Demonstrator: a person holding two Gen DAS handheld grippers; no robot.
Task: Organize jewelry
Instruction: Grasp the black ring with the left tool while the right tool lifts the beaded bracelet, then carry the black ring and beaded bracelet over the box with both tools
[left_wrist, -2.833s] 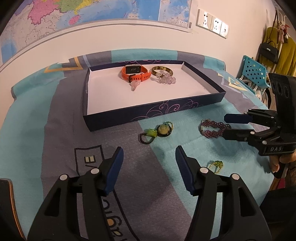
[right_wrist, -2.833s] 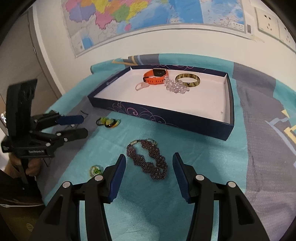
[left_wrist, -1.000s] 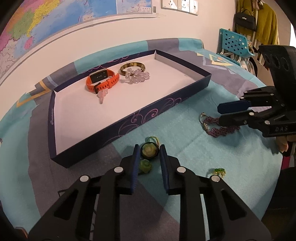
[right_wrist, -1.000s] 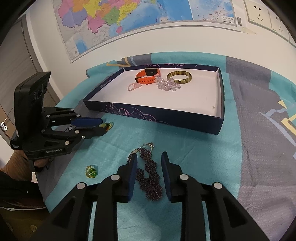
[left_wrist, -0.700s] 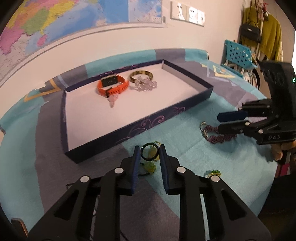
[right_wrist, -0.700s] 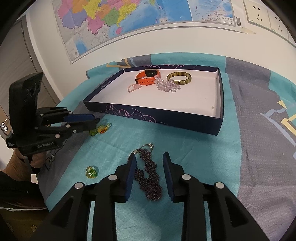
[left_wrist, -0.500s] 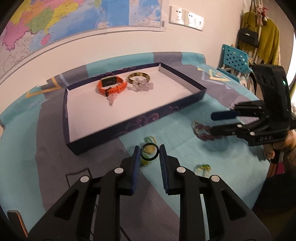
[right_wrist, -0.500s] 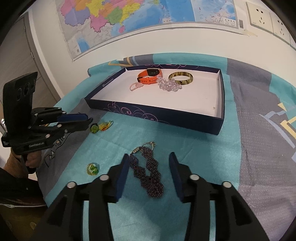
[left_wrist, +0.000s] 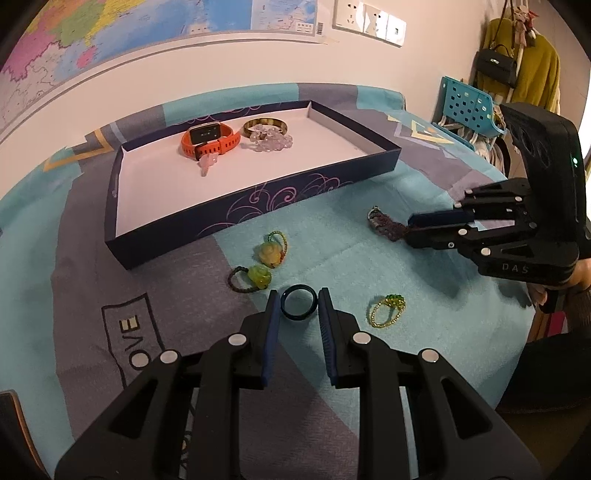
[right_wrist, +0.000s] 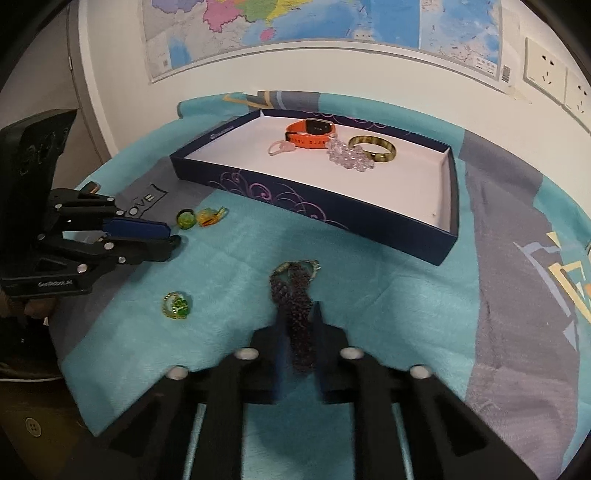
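Wall map (left_wrist: 110, 40) ran along the white wall above the table; white sockets (left_wrist: 369, 24) sat to its right. Table was covered by a teal and grey patterned cloth (left_wrist: 332, 251) with "OVE" lettering (left_wrist: 133, 339) visible. Teal perforated basket (left_wrist: 469, 110) stood past the table's far right edge. Mustard garment (left_wrist: 532, 70) and black handbag (left_wrist: 496, 66) hung behind it.

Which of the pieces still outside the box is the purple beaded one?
The purple beaded bracelet, clamped in the right gripper; the other loose pieces are green, yellow or dark.
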